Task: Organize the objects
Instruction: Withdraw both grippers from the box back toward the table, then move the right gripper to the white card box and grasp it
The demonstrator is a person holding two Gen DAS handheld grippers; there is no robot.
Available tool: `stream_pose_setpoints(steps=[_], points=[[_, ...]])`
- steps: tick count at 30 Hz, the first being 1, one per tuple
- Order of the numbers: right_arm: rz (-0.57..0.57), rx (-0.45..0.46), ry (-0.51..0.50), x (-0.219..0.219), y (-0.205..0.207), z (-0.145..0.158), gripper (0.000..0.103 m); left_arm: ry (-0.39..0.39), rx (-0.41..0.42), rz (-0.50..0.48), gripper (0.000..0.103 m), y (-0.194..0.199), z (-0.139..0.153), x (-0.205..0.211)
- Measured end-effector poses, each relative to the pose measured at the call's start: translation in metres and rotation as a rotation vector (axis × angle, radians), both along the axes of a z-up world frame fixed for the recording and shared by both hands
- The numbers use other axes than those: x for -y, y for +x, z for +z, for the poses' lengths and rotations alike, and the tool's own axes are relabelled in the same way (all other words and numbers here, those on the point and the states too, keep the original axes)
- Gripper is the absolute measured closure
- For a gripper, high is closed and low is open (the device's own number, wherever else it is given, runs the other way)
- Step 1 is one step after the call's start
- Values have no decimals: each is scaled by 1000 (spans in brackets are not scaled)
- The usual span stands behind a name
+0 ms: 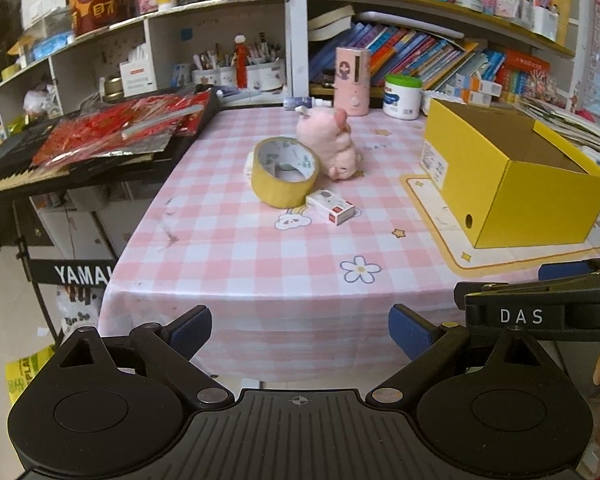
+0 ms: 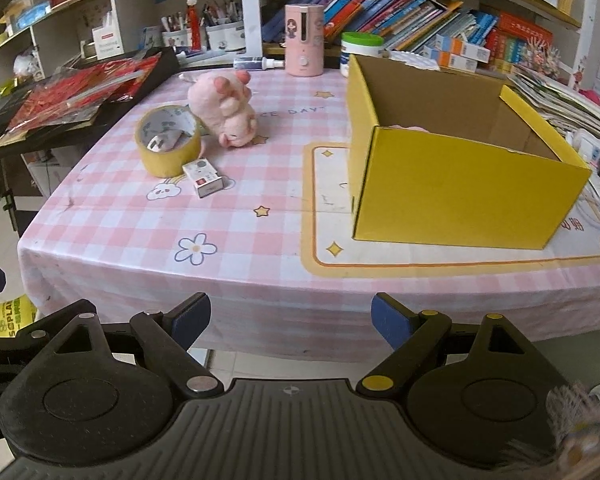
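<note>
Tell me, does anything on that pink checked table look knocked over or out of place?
Yes: the pink plush toy lies tipped head-down against the roll of yellow tape, which sits tilted rather than flat.

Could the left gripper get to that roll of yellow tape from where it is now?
Probably yes. The left gripper is open and empty near the table's front edge, with only bare tablecloth before the tape roll. The small box lies against the roll's near right side.

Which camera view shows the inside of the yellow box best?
The right wrist view: the yellow box opens toward the camera, with something pink inside. In the left wrist view the yellow box shows mostly outer walls and a little of the interior.
</note>
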State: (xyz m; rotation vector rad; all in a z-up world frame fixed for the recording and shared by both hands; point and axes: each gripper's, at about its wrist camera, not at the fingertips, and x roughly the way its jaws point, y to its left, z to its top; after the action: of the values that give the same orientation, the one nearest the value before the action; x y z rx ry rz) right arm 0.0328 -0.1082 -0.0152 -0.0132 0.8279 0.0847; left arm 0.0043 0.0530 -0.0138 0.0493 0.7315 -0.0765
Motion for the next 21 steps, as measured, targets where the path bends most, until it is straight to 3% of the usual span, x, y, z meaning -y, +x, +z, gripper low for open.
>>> stream_pose_setpoints(steps=[10, 21], points=[[64, 1, 13, -10, 33, -1, 16, 15, 14, 58, 6, 23, 4, -4], [150, -3, 25, -18, 95, -2, 19, 17, -11, 134, 6, 72, -1, -7]])
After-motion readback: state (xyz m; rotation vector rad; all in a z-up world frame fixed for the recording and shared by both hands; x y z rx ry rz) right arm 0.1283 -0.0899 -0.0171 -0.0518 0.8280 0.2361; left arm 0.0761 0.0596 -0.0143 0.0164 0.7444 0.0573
